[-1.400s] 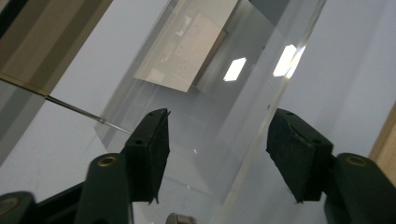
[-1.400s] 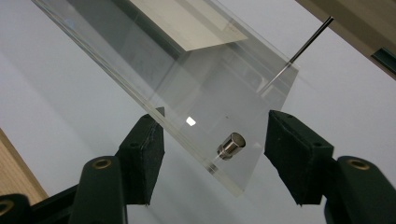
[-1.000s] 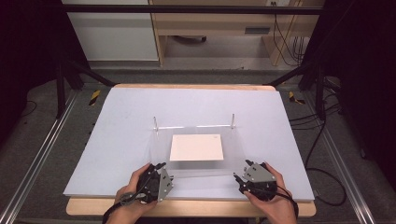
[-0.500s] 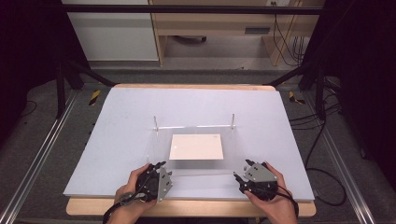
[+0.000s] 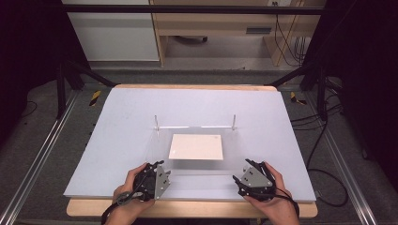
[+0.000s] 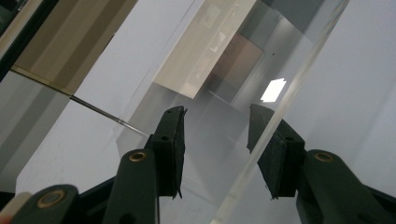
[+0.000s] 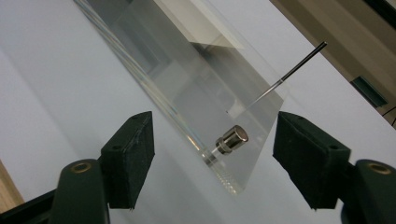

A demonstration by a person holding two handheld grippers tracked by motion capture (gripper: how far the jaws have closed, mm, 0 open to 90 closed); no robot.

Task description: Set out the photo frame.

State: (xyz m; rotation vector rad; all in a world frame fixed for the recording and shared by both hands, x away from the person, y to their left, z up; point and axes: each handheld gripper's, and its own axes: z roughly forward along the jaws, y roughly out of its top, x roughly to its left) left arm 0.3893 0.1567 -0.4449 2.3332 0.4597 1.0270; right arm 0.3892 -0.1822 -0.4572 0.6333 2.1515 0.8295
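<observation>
Your forearms are cut off by the bottom edge of the high view, so you see just the hands and part of each trailing cable. From that height the clear panel (image 5: 197,154) near the front edge of the surface (image 5: 117,122) is nearly invisible; its outline is hard to trace, and you cannot tell whether either set of fingers touches it. In the left gripper view the panel's (image 6: 261,140) far end runs out of frame at the top. In the right gripper view the thin rod (image 7: 294,70) blurs where it meets the panel.
</observation>
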